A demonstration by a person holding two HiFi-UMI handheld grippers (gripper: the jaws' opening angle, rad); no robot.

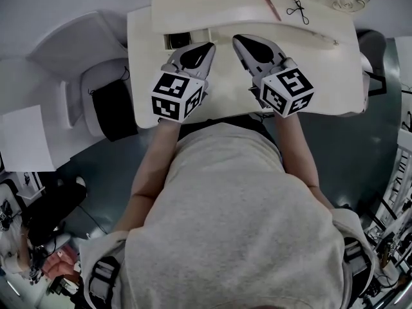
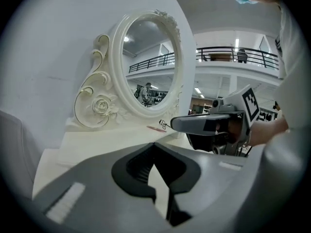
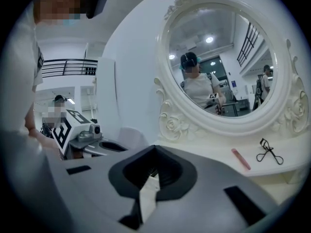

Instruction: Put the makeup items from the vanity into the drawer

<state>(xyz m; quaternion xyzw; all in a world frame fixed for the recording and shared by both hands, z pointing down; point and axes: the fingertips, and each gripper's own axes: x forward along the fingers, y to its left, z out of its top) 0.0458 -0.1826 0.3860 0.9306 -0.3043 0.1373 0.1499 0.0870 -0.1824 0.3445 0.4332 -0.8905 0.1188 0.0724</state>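
Tongs both closed, empty: your left tongs (image 1: pixel 207 46) and right tongs (image 1: pixel 237 39) hover side by side above the table (image 1: pixel 325 76) front. Pink stick (image 1: pixel 271 7) and eyelash curler (image 1: pixel 297 9) lie well beyond them by the mirror (image 3: pixel 223 67) base, off to your right.

R tool (image 3: pixel 154 149) closed, pink stick (image 3: pixel 240 158), lash curler (image 3: pixel 269 152), mirror (image 3: pixel 226 67)

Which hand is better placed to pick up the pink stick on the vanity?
Right. The pink stick and eyelash curler lie on the vanity's right side, nearer the right gripper; the left gripper would likely have to reach past it.
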